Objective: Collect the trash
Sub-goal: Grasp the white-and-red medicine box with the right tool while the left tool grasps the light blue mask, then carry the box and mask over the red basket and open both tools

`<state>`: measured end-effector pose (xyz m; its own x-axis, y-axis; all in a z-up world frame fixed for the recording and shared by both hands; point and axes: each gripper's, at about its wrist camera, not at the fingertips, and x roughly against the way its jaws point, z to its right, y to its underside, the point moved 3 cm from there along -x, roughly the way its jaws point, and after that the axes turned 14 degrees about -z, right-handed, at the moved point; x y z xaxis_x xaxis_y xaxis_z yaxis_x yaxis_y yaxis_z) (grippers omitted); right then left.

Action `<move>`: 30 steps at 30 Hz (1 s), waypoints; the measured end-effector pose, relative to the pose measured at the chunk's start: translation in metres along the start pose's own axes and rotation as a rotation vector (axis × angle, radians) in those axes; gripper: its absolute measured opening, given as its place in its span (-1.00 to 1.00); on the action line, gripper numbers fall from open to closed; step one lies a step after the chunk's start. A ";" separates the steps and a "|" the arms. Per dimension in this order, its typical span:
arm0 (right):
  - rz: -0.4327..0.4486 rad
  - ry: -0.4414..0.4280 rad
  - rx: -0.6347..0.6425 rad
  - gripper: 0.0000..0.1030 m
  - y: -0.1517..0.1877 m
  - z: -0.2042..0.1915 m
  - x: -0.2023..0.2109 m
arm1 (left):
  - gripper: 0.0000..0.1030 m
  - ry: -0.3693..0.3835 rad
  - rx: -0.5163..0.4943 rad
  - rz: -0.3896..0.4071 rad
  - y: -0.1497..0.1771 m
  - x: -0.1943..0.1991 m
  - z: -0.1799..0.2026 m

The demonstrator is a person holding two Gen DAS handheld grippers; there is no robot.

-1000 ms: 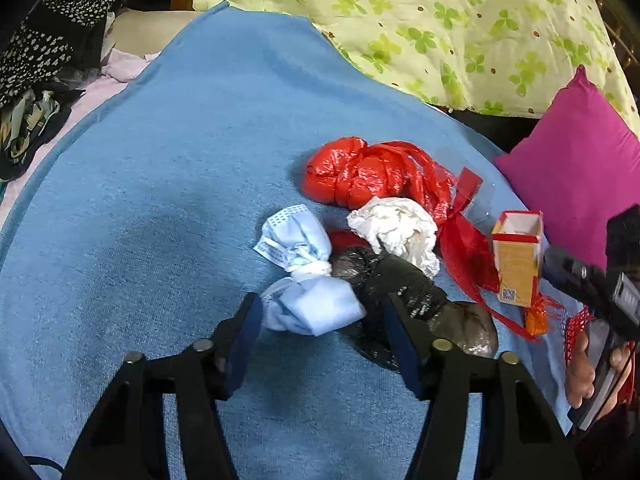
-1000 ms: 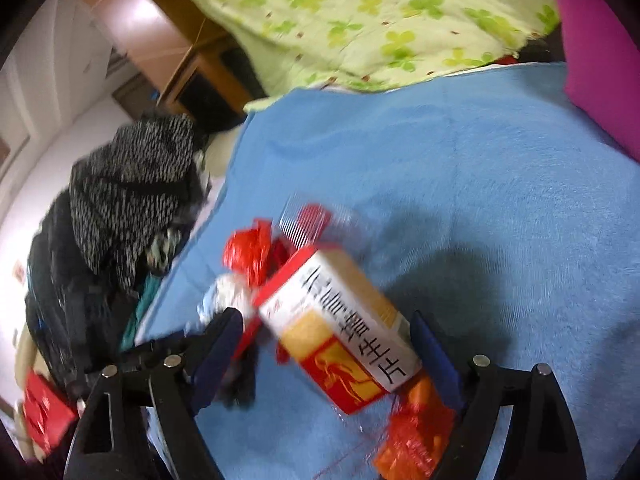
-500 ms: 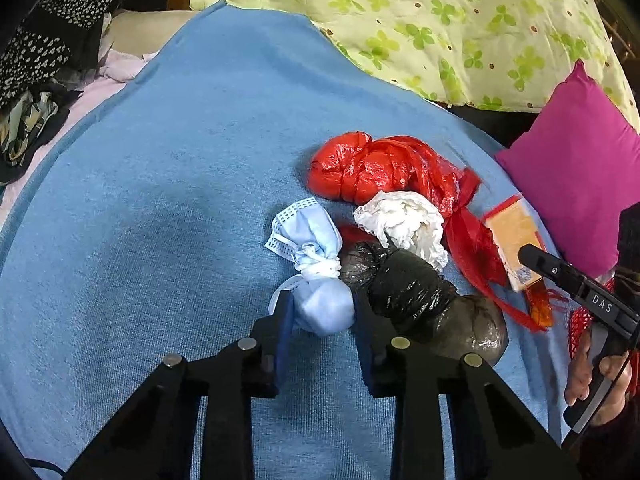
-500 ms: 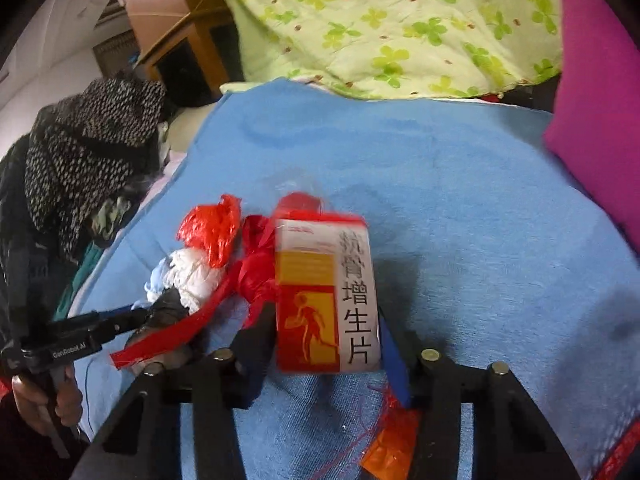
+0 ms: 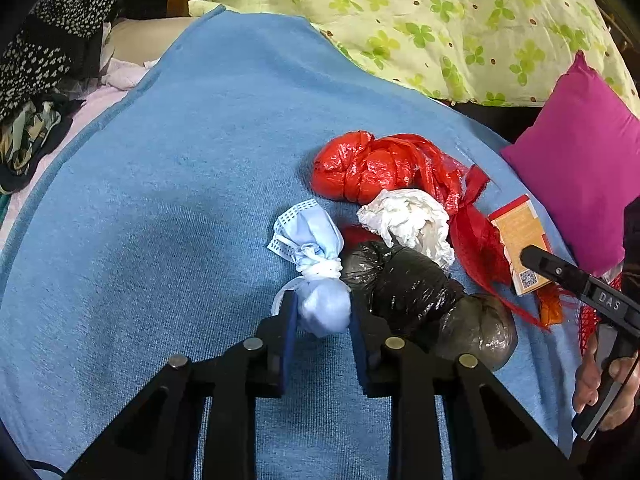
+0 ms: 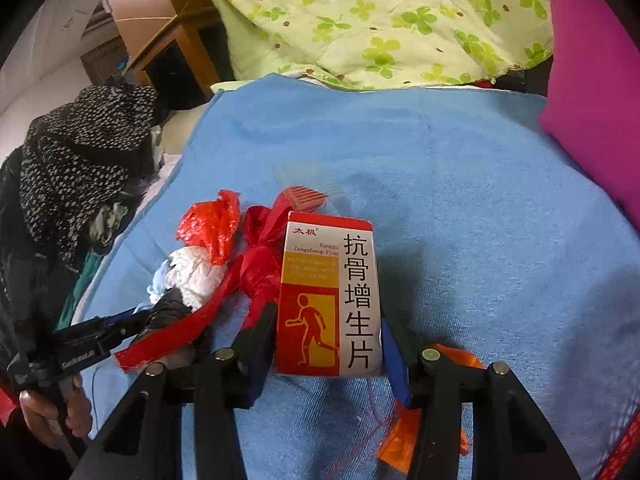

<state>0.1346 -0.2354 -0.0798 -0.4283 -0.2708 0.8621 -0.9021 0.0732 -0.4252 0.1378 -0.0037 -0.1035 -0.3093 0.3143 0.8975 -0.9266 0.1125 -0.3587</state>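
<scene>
My left claw [image 5: 323, 320] is closing on the knotted blue face mask [image 5: 316, 276], pads pressed against its rounded lower bulb. My right claw [image 6: 328, 340] has the red-and-white medicine box [image 6: 328, 300] between its jaws; they are easing open slightly, though the box looks held on both sides.

Outward from the mask, the trash pile lies on the blue blanket [image 5: 180, 200] over the bed: a black plastic bag bundle [image 5: 404, 284] touches the mask's right side, a crumpled white tissue [image 5: 408, 220] sits just behind that, and a twisted red plastic bag [image 5: 372, 168] lies farther back. An orange wrapper [image 6: 404, 440] sits under the right claw. A magenta cushion [image 5: 584, 160] and a green clover quilt [image 5: 440, 20] border the blanket.

I judge this as the pick-up step, both pieces gripped but not yet lifted. Next I need to raise each straight up, the left one clear of the black bag, and check the box does not slip. No bin shows in either view, so I cannot tell where to carry them
</scene>
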 end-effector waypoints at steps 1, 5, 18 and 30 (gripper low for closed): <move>0.007 -0.002 0.000 0.05 0.000 0.000 0.000 | -0.56 -0.002 -0.003 0.004 0.000 0.001 0.001; 0.030 -0.001 -0.002 -0.05 -0.002 -0.001 0.005 | -0.62 -0.020 -0.005 0.034 0.001 0.008 -0.001; 0.214 -0.040 -0.064 -0.05 0.008 -0.004 0.081 | -0.63 -0.054 -0.028 0.167 0.010 0.049 0.013; 0.413 -0.047 -0.091 -0.05 0.056 0.001 0.179 | -0.62 -0.089 -0.180 0.297 0.030 0.087 0.099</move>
<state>0.0078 -0.2804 0.0508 -0.7538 -0.2443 0.6100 -0.6571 0.2687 -0.7043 0.0620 -0.0661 -0.0105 -0.5844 0.2762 0.7631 -0.7432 0.1954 -0.6399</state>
